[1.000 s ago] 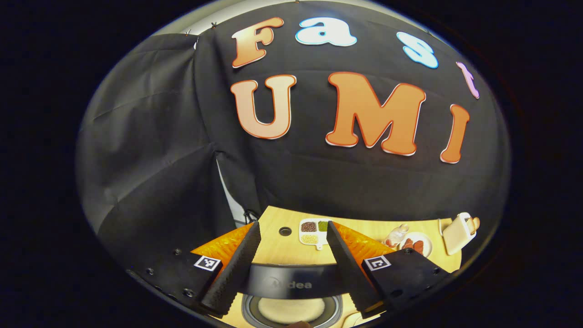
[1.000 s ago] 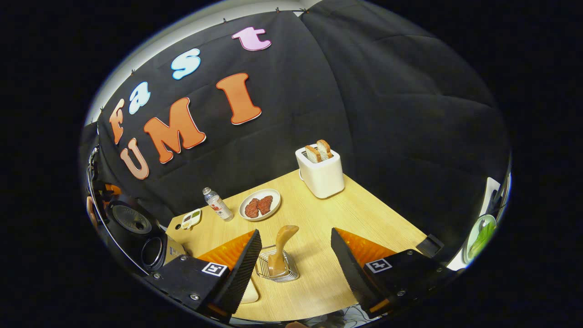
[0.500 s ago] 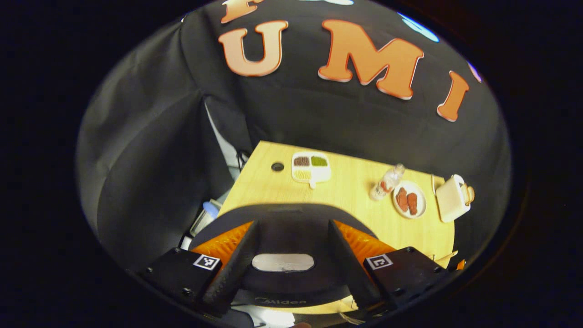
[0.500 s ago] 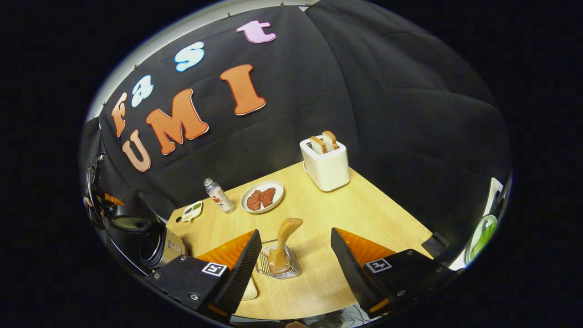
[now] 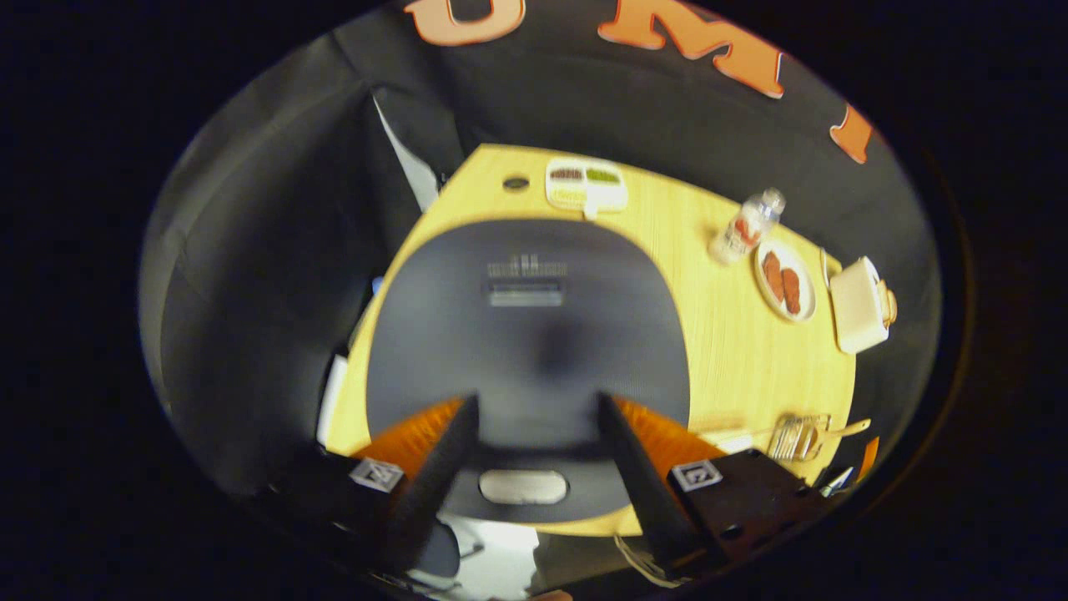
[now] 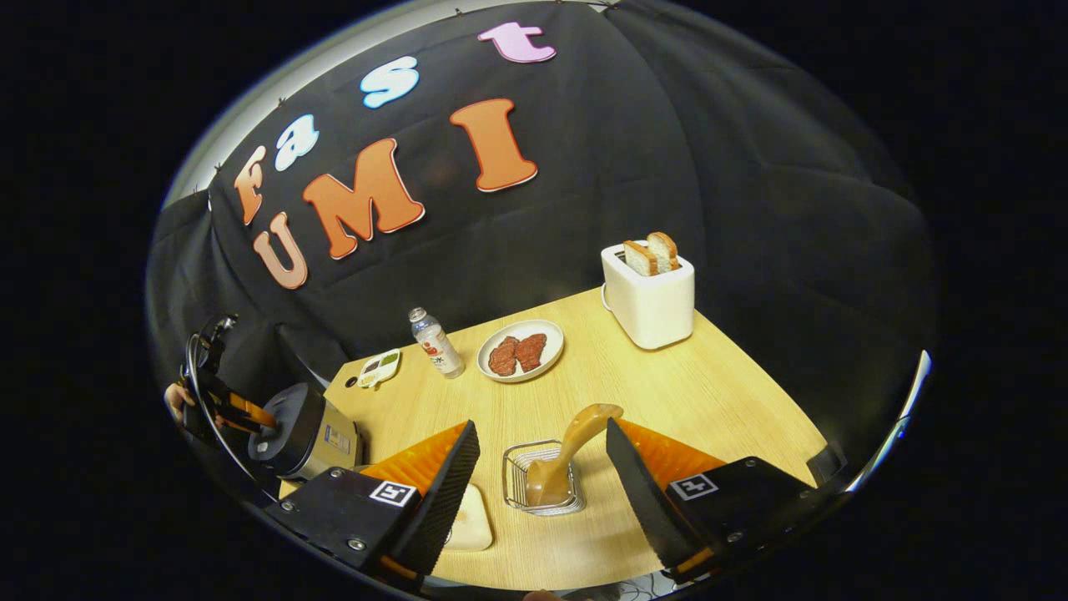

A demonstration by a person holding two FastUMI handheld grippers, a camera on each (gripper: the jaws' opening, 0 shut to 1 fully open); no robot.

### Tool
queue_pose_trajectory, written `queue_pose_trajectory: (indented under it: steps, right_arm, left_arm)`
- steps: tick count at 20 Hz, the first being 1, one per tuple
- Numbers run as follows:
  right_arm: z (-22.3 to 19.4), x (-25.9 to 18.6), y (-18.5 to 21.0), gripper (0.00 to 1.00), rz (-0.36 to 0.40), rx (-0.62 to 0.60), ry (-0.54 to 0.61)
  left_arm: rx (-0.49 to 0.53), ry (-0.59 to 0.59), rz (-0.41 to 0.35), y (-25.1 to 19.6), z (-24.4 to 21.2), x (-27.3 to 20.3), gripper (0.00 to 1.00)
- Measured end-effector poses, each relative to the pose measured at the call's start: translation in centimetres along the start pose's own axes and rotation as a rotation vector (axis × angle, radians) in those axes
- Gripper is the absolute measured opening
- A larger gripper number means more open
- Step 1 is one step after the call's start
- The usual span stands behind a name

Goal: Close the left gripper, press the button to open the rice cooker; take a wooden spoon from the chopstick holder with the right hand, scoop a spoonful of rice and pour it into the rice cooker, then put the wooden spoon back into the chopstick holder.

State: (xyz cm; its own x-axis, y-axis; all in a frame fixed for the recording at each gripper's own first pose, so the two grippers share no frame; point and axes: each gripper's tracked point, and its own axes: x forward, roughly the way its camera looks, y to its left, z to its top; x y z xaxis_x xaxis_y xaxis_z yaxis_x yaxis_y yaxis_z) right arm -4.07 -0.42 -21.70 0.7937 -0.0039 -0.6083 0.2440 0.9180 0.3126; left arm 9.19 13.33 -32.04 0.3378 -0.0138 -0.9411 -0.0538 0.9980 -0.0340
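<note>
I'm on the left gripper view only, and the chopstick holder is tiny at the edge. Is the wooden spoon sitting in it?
Observer: Yes. In the right gripper view the wooden spoon stands bowl-down in the wire chopstick holder, with its handle leaning right.
Operator: Is the right gripper gripping it?
Observer: No. The right gripper has its jaws wide apart and holds nothing; the spoon is beyond them.
Operator: How does my left gripper look from there?
Observer: The left gripper is at the far left, beside the lid of the rice cooker. I cannot tell whether it touches.
</note>
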Motion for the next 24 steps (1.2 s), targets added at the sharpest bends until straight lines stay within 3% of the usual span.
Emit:
queue_pose_trajectory:
  steps: [3, 9, 12, 16, 17, 23, 24]
  right_arm:
    - [0.1, 0.2, 1.2, 0.95, 0.027, -0.013, 0.001]
    - [1.7, -0.2, 2.7, 0.95, 0.057, -0.077, -0.044]
    - [4.2, -0.5, 4.2, 0.95, 0.063, -0.128, -0.119]
    - [8.0, -1.9, 7.1, 0.94, 0.092, -0.236, -0.260]
    - [9.0, -2.3, 8.0, 0.94, 0.102, -0.251, -0.291]
    - [13.5, -5.8, 14.4, 0.94, 0.220, -0.279, -0.473]
    - [13.7, -6.3, 15.3, 0.94, 0.245, -0.292, -0.497]
  left_arm:
    - [-0.017, -0.028, 0.009, -0.3, 0.1, -2.3, 0.96]
    - [-0.037, -0.139, 0.006, -0.7, 0.2, -2.3, 0.96]
    - [-0.042, -0.333, -0.097, -3.8, 1.4, -5.2, 0.94]
    - [0.071, -0.637, -0.065, -5.3, 3.4, -11.6, 0.97]
    - [0.089, -0.709, -0.062, -6.0, 4.1, -13.5, 0.91]
    - [0.106, -1.017, -0.124, -9.1, 5.5, -23.2, 0.91]
    - [0.082, -1.055, -0.161, -10.2, 5.4, -24.0, 0.93]
